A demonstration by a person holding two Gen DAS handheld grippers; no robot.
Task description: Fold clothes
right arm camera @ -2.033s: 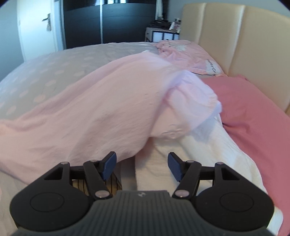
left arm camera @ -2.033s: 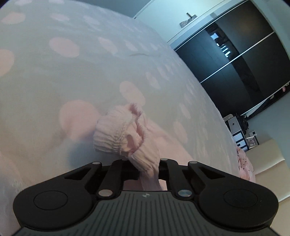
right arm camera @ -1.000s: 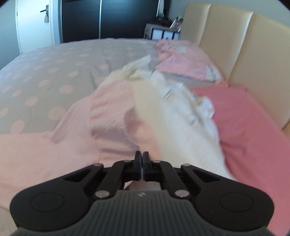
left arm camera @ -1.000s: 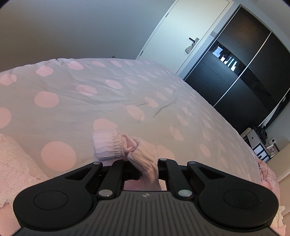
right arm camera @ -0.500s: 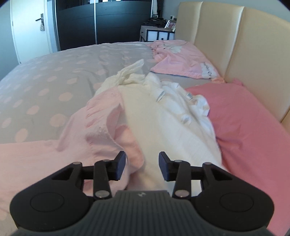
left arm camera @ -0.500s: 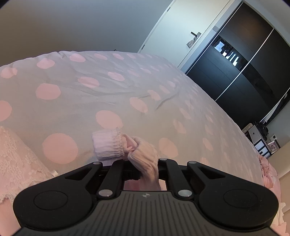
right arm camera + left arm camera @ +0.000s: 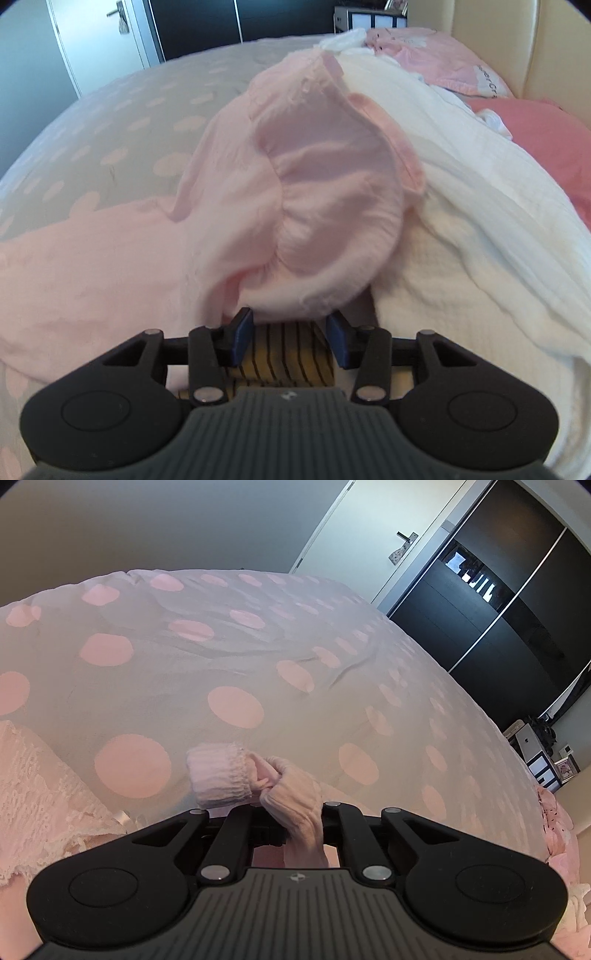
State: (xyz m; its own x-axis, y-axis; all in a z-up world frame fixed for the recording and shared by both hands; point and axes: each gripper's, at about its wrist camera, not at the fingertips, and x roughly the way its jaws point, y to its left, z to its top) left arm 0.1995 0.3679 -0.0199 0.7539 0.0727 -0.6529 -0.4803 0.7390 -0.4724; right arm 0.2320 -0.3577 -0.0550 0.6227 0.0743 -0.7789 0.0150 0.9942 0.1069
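The scene was a bedroom, with a bed under a grey cover dotted with pink, a white door with a lever handle, and a dark sliding wardrobe to its right. In the left wrist view, a lace-edged pink cloth lay at the left edge of the cover. The left tool was pinched tight on the pink garment, gripping a bunched piece of it; its gathered, elastic cuff stuck out to the left of the grip and rested on or just above the cover, which of the two I cannot tell. Far right stood a small white drawer unit with a framed picture beside it.

In the right wrist view, the same pink garment spread from the left edge across the dotted cover and rose into a puffed mound in the middle. The right tool stood moderately apart, its blue pads just at the mound's lower edge and gripping nothing; a striped tan item showed between them. To the right lay a white textured garment, touching the pink one. Beyond it sat a pale pink pillow with printed lettering too cropped to read, a deeper pink sheet, and a cream padded headboard.
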